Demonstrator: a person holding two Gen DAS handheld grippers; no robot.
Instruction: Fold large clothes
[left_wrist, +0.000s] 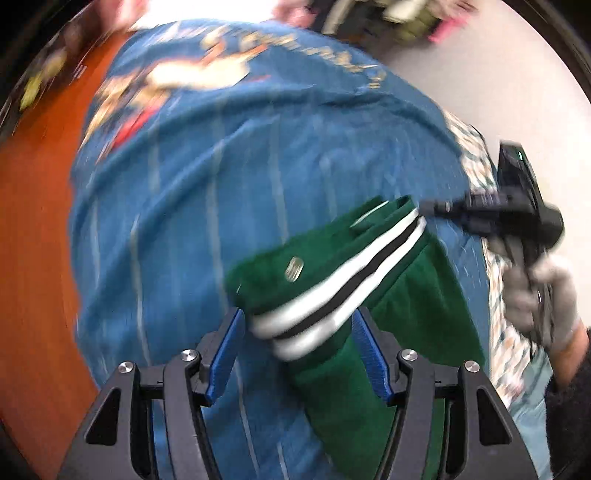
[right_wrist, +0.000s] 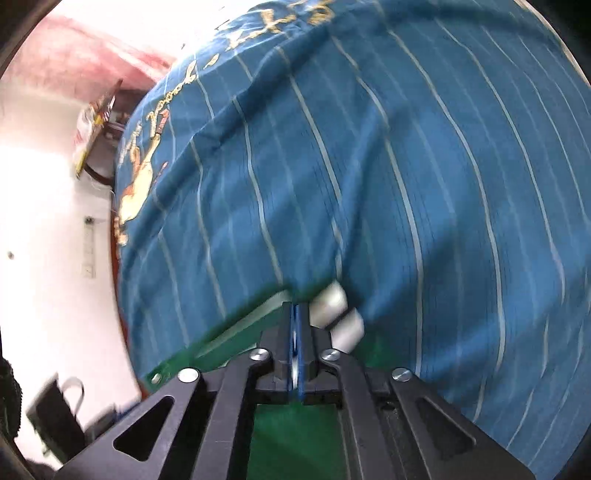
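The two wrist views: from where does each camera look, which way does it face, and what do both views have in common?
Left wrist: sits on the left gripper, faces down along its blue pads, which straddle the green garment by its striped cuff; beyond, the right gripper and a gloved hand.
Right wrist: sits on the right gripper, faces down; jaws nearly shut on the green garment's edge; no hand shows.
Shared: the green garment, the blue striped sheet beneath it.
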